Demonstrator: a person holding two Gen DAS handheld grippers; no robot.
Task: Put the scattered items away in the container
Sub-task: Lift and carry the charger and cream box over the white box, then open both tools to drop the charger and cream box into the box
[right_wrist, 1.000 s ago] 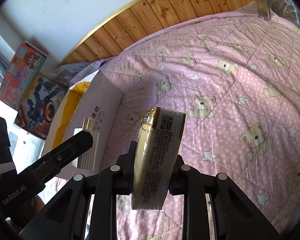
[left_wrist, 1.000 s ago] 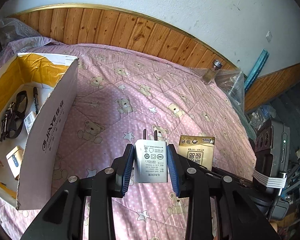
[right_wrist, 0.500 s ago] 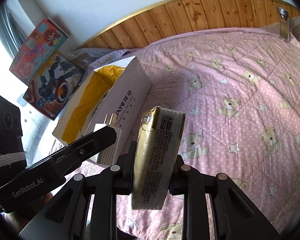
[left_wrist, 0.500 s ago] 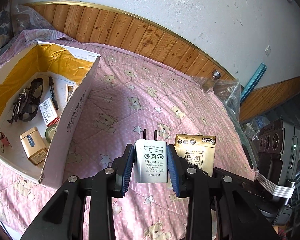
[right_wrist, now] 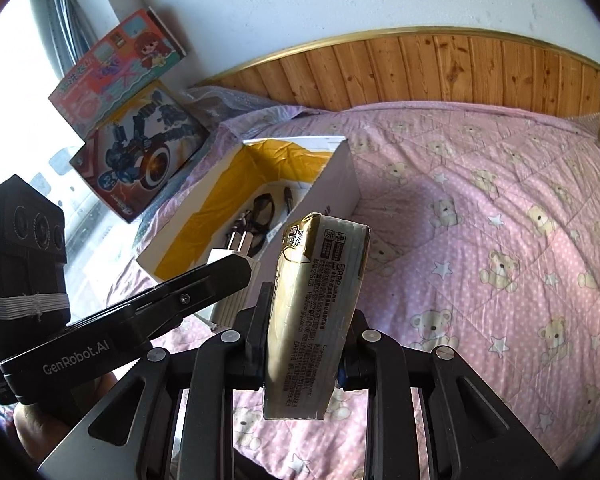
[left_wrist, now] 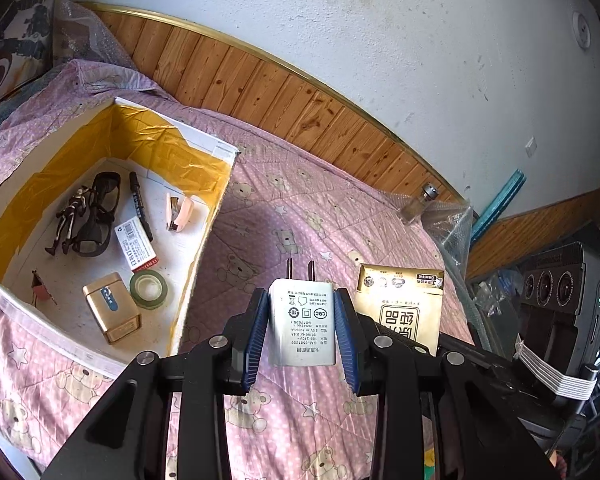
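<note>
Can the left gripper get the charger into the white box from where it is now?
Probably yes. The left gripper holds the charger raised beside the box, whose top is open, with nothing between them.

Box (left_wrist: 204, 240) on the quilt (left_wrist: 300, 216) at left, tape roll (left_wrist: 149, 289) inside, bottle (left_wrist: 418, 204) far right

My left claw (left_wrist: 302, 330) has matte black arms with silver screws and ribbed blue pads (left_wrist: 256, 338). My right claw (right_wrist: 306, 344) is the same black frame. At the left of its view, the other unit reads "GenRobot.AI" in white, its camera block (right_wrist: 22, 248) bound with white bands.
</note>
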